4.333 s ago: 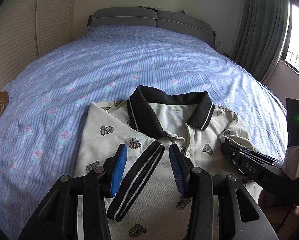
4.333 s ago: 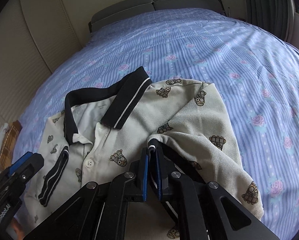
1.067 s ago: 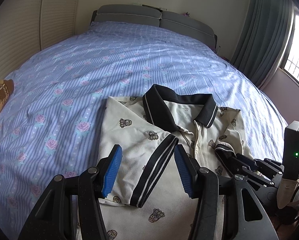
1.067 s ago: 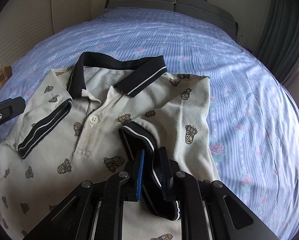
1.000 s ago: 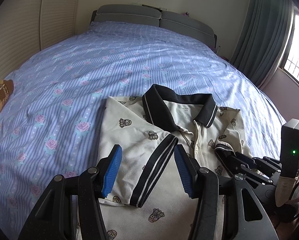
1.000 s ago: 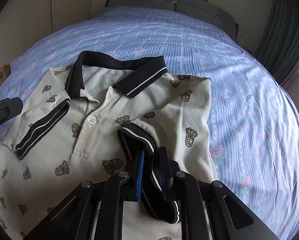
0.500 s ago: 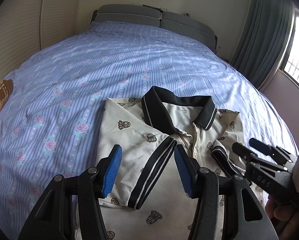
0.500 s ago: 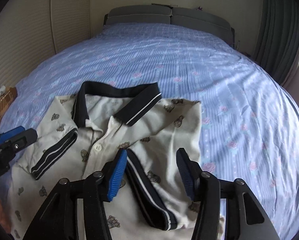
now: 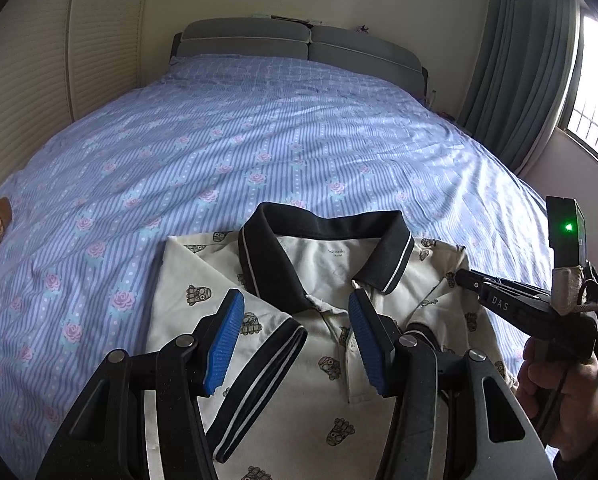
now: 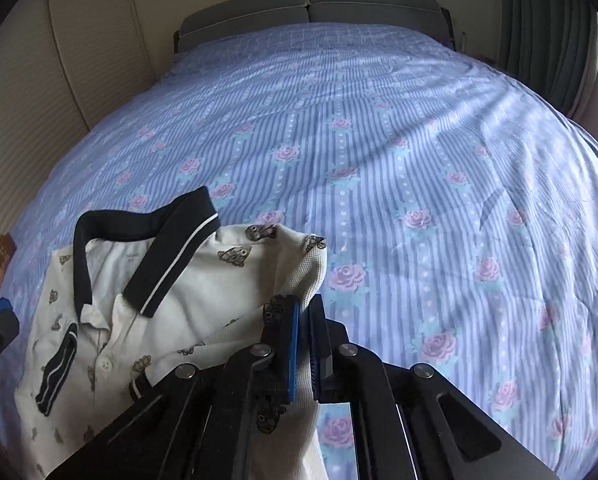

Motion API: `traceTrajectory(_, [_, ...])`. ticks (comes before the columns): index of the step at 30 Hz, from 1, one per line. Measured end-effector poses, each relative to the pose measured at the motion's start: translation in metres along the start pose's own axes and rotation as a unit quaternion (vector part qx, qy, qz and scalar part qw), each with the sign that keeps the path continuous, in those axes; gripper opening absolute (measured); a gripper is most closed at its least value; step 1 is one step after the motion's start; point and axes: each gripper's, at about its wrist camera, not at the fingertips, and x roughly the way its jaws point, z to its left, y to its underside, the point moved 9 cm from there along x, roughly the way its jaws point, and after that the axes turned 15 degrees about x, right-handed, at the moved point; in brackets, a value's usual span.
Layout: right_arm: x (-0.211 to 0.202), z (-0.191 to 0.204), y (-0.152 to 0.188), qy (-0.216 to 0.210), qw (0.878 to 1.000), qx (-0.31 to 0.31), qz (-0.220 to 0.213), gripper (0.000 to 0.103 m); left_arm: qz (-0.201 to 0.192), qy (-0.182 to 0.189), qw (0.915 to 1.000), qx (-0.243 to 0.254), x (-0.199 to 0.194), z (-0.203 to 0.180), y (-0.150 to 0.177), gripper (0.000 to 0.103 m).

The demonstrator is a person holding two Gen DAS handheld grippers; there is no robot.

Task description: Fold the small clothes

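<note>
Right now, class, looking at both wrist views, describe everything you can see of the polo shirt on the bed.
The polo shirt is cream knit, pique-looking, printed with small brown cartoon figures. Its black collar has a thin white stripe, and a buttoned placket runs below it. It lies face up on the blue rose-striped bedsheet, collar toward the headboard. One black-cuffed sleeve is folded across the chest, under the open left gripper, untouched. The right gripper is shut at the shirt's other side edge; whether it pinches fabric is unclear.
</note>
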Motion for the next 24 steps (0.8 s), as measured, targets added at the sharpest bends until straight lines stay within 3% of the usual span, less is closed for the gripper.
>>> traceTrajectory(9, [0.015,-0.024,-0.009,0.003,1.0,0.017,0.002,0.005,0.009,-0.004,0.9999,0.01,0.017,-0.005,-0.002,0.054])
traceTrajectory(10, [0.012,-0.025,-0.01,0.006,1.0,0.021,-0.003,0.007,0.01,-0.004,0.9999,0.009,0.018,-0.005,-0.001,0.054])
traceTrajectory(12, [0.003,-0.029,-0.011,0.004,0.999,0.036,-0.011,0.024,0.011,-0.003,0.9999,0.01,0.016,-0.004,0.002,0.054])
traceTrajectory(14, [-0.014,-0.029,-0.01,0.0,0.999,0.034,-0.03,0.026,0.01,-0.003,0.9999,0.013,0.012,-0.004,0.004,0.054])
traceTrajectory(21, [-0.06,0.002,0.035,-0.026,0.999,-0.022,-0.026,0.026,0.005,-0.004,0.9998,0.018,-0.012,0.001,0.018,0.054])
traceTrajectory(24, [-0.068,0.013,0.06,-0.018,0.998,-0.052,-0.016,0.026,0.006,-0.006,0.9997,0.021,-0.021,0.004,0.026,0.054])
